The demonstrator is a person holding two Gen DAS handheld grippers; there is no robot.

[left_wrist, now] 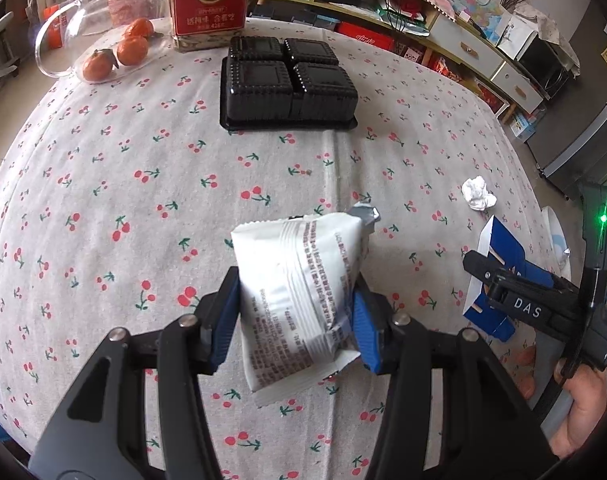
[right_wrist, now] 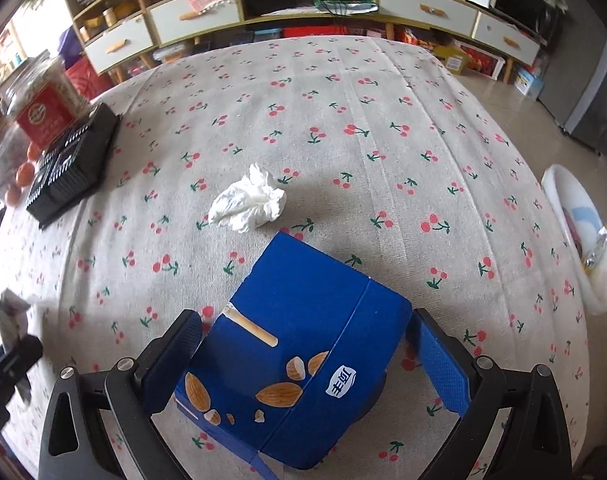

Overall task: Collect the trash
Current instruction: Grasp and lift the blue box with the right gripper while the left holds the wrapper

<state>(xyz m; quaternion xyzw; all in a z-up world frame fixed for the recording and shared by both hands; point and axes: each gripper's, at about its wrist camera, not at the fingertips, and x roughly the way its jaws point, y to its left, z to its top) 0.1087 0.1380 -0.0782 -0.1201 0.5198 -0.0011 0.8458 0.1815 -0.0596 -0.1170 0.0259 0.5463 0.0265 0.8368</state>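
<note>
My left gripper (left_wrist: pixel 299 312) is shut on a white snack wrapper (left_wrist: pixel 299 296) and holds it above the cherry-print tablecloth (left_wrist: pixel 143 184). My right gripper (right_wrist: pixel 303 364) is open, its blue pads on either side of a blue carton (right_wrist: pixel 303 340) printed with almonds that lies on the cloth; the left pad touches it and a gap shows at the right pad. The same carton (left_wrist: pixel 499 280) and right gripper (left_wrist: pixel 483 276) show at the right of the left wrist view. A crumpled white tissue (right_wrist: pixel 249 202) lies just beyond the carton, also in the left wrist view (left_wrist: pixel 478 193).
A black plastic tray (left_wrist: pixel 289 84) sits at the far middle, with a red-labelled jar (left_wrist: pixel 209 4), a glass jug (left_wrist: pixel 99 12) and three tangerines (left_wrist: pixel 119 54) behind it. A white bin (right_wrist: pixel 579 240) with trash stands off the table's right edge. Shelves line the back wall.
</note>
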